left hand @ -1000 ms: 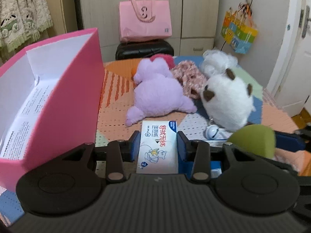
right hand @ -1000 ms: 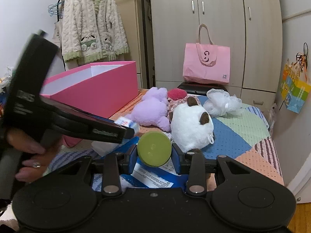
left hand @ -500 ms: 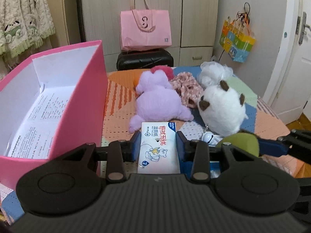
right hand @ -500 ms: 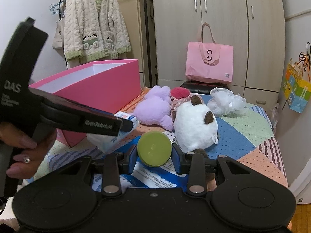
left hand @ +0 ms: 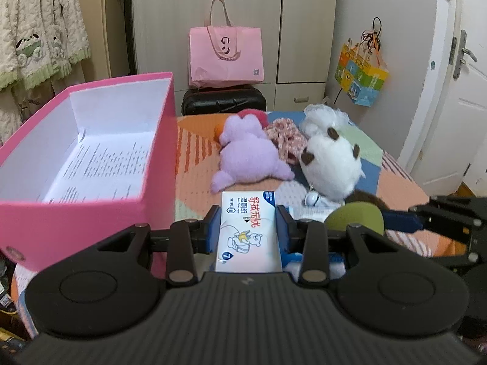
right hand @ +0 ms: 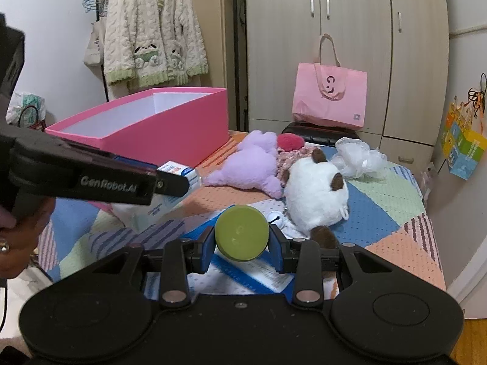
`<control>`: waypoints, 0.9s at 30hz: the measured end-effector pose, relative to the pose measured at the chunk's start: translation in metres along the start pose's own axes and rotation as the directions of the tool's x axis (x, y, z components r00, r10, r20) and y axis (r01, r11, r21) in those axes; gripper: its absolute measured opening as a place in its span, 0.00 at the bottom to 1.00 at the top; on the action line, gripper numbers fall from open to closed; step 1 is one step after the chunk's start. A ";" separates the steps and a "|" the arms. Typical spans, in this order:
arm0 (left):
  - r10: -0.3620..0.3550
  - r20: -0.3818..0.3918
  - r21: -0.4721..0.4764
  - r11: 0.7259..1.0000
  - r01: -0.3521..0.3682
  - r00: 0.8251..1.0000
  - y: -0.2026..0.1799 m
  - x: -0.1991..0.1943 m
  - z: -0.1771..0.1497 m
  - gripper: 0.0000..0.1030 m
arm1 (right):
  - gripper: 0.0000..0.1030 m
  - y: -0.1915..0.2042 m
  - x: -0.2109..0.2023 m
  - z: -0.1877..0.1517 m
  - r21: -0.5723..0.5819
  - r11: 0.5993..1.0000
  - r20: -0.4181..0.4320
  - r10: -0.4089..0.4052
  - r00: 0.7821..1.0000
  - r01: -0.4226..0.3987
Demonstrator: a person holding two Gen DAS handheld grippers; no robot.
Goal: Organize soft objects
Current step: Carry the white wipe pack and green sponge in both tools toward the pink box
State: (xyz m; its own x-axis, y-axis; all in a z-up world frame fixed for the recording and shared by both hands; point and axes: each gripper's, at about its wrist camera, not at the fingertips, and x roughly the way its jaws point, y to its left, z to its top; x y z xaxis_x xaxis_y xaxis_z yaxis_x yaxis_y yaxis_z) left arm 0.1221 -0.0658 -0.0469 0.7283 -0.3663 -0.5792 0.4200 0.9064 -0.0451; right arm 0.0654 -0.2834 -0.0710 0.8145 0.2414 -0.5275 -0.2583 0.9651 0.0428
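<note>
My left gripper (left hand: 247, 228) is shut on a white and blue tissue pack (left hand: 248, 231) and holds it above the bed, to the right of the open pink box (left hand: 91, 164). My right gripper (right hand: 242, 238) is shut on a green ball (right hand: 242, 232); the ball also shows at the right of the left wrist view (left hand: 354, 219). A purple plush (left hand: 249, 158), a white plush with brown ears (left hand: 331, 164), a pink floral soft item (left hand: 286, 140) and a white mesh puff (right hand: 359, 158) lie on the patchwork bed.
A pink tote bag (left hand: 225, 57) sits on a black case (left hand: 223, 102) beyond the bed. Wardrobe doors stand behind. A cream cardigan (right hand: 152, 30) hangs at left. A colourful bag (left hand: 360, 76) hangs by the door. A leaflet (right hand: 258, 273) lies under the right gripper.
Both grippers have risen with their loads. The left gripper now looks down into the pink box from higher up. The plush toys have not moved.
</note>
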 end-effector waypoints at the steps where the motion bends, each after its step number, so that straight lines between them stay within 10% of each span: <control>1: 0.000 -0.004 0.001 1.000 0.000 1.000 0.002 -0.003 -0.003 0.36 | 0.41 0.003 -0.001 0.000 0.000 1.000 -0.004 0.009 1.000 -0.009; 27: 0.073 -0.077 -0.048 0.996 -0.077 0.994 0.093 -0.119 -0.029 0.36 | 0.41 0.119 -0.017 0.032 -0.156 0.921 -0.089 0.346 0.934 -0.356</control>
State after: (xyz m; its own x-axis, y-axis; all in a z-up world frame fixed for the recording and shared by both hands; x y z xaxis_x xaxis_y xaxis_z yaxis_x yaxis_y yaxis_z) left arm 0.0589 0.0681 -0.0056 0.7135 -0.2818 -0.6415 0.3365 0.9409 -0.0390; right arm 0.0369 -0.1694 -0.0298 0.6252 0.5505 -0.5532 -0.6094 0.7872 0.0947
